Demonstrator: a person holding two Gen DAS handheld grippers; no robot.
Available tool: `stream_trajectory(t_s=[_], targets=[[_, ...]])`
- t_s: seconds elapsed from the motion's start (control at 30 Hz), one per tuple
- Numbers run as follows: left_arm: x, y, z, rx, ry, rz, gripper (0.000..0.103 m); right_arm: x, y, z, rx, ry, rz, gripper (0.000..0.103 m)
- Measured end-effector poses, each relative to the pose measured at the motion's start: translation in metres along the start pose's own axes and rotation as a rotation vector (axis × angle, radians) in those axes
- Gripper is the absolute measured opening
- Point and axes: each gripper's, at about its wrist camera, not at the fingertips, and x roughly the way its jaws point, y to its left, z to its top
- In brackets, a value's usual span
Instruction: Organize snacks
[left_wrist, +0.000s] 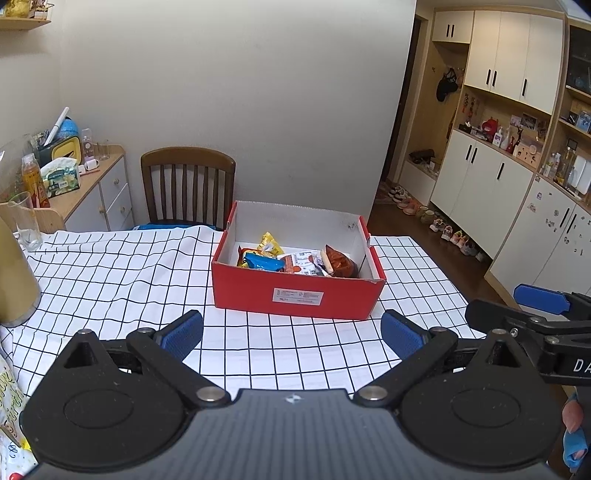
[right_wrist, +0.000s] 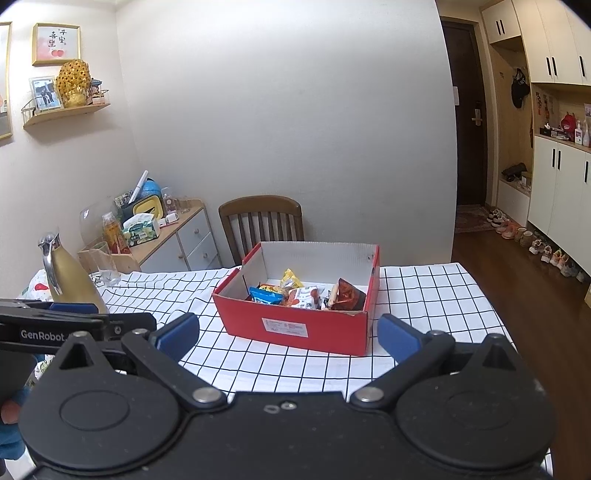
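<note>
On the desk (left_wrist: 110, 280), covered by a white cloth with a black grid, a red box (left_wrist: 295, 291) is sitting open, and everything else is lying relative to it. Inside the red box, snack packets are piling together: a blue packet (left_wrist: 264, 263) toward its left side, a yellow packet (left_wrist: 270, 244) behind that, a white packet (left_wrist: 304, 260) in the middle, and a dark reddish-brown packet (left_wrist: 341, 264) leaning against its right wall. In front of the red box, the left tool (left_wrist: 291, 334) is hovering with its blue pads spread wide and gripping nothing. The right tool (right_wrist: 288, 334) is likewise hovering in front of the red box, its pads spread apart and empty. Behind the red box a wooden chair (left_wrist: 188, 184) is standing against the wall. Far left of the red box, a gold jug (right_wrist: 68, 277) and a clear glass (right_wrist: 105, 264) are standing.
</note>
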Motion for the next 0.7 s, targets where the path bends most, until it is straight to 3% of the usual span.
stream_trajectory(t_s=[0.7], targets=[[-0.0017,0.0026,-0.0031,0.001,0.002,-0.016,0.103,-0.0023,0.0034,-0.0007,0.003,0.004,-0.009,0.103]])
